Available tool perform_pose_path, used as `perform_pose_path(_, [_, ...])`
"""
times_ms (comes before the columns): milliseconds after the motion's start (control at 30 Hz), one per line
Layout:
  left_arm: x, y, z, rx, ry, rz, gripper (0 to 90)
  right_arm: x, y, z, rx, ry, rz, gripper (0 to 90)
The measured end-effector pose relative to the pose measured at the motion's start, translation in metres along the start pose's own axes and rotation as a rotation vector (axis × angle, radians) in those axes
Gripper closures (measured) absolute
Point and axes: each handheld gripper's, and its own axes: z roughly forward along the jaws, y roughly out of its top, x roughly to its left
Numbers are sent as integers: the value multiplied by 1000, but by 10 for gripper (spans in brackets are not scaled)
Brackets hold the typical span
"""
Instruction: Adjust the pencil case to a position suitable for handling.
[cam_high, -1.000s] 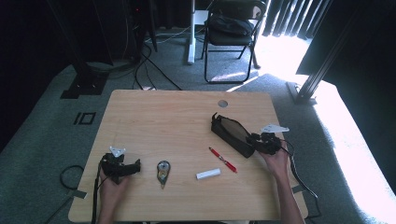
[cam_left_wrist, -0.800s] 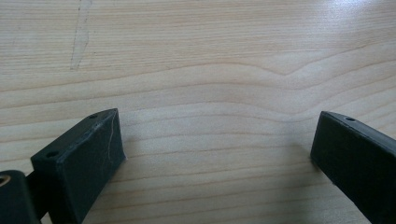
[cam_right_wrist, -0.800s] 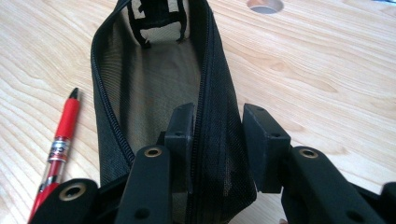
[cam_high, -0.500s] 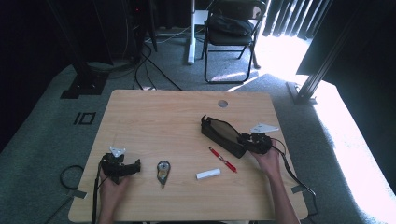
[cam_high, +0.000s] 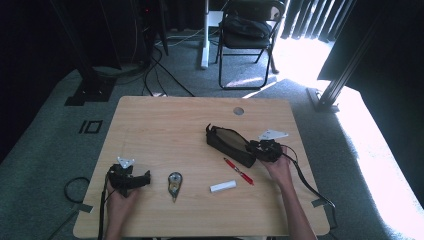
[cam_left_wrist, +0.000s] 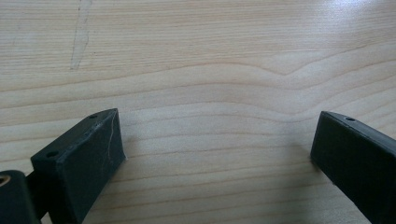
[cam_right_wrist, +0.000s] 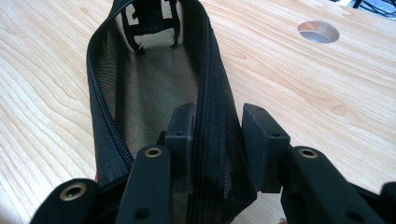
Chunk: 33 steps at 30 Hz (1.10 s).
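A black mesh zip pouch (cam_high: 229, 143) lies open on the wooden table (cam_high: 165, 130), right of centre. My right gripper (cam_high: 258, 150) is shut on its near end. In the right gripper view one jaw stands inside the pouch (cam_right_wrist: 149, 88) and the other outside, with the zipped side wall pinched between them at my right gripper (cam_right_wrist: 218, 127). My left gripper (cam_high: 144, 178) rests at the front left of the table. In the left gripper view my left gripper (cam_left_wrist: 215, 140) is open over bare wood, with nothing between its jaws.
A red pen (cam_high: 239, 171), a white stick-shaped object (cam_high: 223, 186) and a small teardrop-shaped gadget (cam_high: 174, 183) lie near the front edge between the hands. A round cable hole (cam_high: 238, 110) is near the far edge. A folding chair (cam_high: 250, 30) stands behind the table.
My right gripper has moved left toward the table's middle, dragging the pouch along with it. The left gripper has stayed put.
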Motion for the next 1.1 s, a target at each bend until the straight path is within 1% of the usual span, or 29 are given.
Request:
perform_pose_path(133, [0,0,0,0,0,0,26,0,1,-1,-11,-1,8,609])
perform_pose_path(233, [0,0,0,0,0,0,26,1,3,-9,-50,-4,24,544])
perform_pose_path(267, [0,0,0,0,0,0,26,1,3,-9,-50,-4,24,544])
perform_pose_path(300, [0,0,0,0,0,0,26,1,4,-13,-68,-7,30,525])
perform_pose_path(333, [0,0,0,0,0,-1,26,0,7,-22,-104,-7,47,499])
perform_pose_path(367, [0,0,0,0,0,0,26,0,8,-26,-121,-7,51,485])
perform_pose_path(400, [0,0,0,0,0,-1,26,1,9,-30,-133,-6,55,467])
perform_pose_path(433, [0,0,0,0,0,-1,26,1,9,-30,-133,-6,55,467])
perform_pose_path(467, [0,0,0,-1,0,-1,26,2,10,-37,-147,-5,60,446])
perform_pose_path(533, [0,0,0,0,0,0,26,5,10,-44,-156,7,55,446])
perform_pose_path(633, [0,0,0,0,0,-2,26,12,7,-54,-159,4,39,445])
perform_pose_path(700, [0,0,0,0,0,-2,26,17,3,-59,-150,19,36,440])
perform_pose_path(767, [0,0,0,0,0,-2,26,22,0,-64,-141,14,34,406])
perform_pose_path(800, [0,0,0,-1,0,-3,26,22,0,-64,-141,14,34,406])
perform_pose_path(867, [0,0,0,-1,0,-3,26,26,-4,-68,-139,13,37,374])
perform_pose_path(900, [0,0,0,-1,0,-3,26,31,-6,-70,-132,11,37,341])
perform_pose_path(933, [0,0,0,-1,0,-3,26,33,-7,-71,-130,11,35,327])
perform_pose_path(1000, [0,0,0,-1,0,-3,26,35,-8,-72,-129,13,35,315])
perform_pose_path(1033, [0,0,0,0,0,-2,26,38,-10,-74,-130,3,31,293])
perform_pose_path(1100, [0,0,0,0,0,-2,26,39,-12,-75,-129,11,38,292])
